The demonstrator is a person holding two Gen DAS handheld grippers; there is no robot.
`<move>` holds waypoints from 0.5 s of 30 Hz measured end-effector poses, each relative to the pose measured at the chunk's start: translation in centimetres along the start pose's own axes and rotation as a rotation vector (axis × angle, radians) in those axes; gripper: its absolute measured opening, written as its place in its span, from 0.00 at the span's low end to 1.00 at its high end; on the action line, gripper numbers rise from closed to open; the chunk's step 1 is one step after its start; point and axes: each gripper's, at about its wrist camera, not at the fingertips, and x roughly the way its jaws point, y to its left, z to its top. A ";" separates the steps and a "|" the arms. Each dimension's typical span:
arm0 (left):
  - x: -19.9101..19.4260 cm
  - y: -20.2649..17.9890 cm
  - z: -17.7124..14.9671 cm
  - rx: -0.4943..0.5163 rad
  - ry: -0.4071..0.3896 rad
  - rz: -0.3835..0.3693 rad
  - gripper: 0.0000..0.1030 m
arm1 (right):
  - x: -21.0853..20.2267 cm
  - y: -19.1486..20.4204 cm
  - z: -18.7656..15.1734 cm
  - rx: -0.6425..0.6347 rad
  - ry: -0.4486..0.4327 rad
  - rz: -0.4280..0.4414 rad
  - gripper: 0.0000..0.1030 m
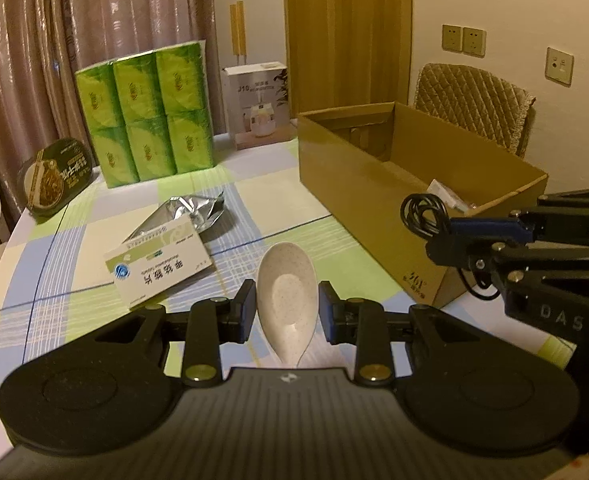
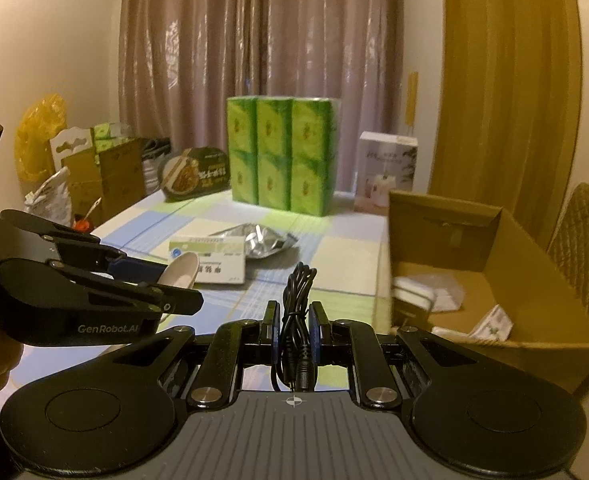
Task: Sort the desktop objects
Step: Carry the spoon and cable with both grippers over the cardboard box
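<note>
left gripper (image 1: pixel 287 307) clamps the pale spoon (image 1: pixel 287 292), right gripper (image 2: pixel 294 330) is pinched tight on the black cable (image 2: pixel 296 312), both lifted clear of the worktop (image 1: pixel 254 208), likely bound for the cardboard box (image 1: pixel 346 168) just ahead.

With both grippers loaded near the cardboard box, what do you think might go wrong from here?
1. The speckled cream plastic spoon is pinched only across its bowl by the left gripper, so it may pivot or slip.
2. The coiled black cable in the right gripper has loose loops that could snag the open brown cardboard box rim.
3. The grippers sit close together and may collide.
</note>
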 end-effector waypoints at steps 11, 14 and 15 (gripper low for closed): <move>0.0 -3.2 5.6 -0.007 -0.048 -0.085 0.27 | -1.9 -6.1 2.9 0.033 -0.090 -0.109 0.11; 0.4 -4.5 7.8 -0.017 -0.064 -0.124 0.27 | -1.8 -8.8 3.6 0.048 -0.099 -0.141 0.11; 0.6 -5.0 8.5 -0.022 -0.068 -0.138 0.27 | -1.8 -9.7 3.7 0.050 -0.101 -0.153 0.11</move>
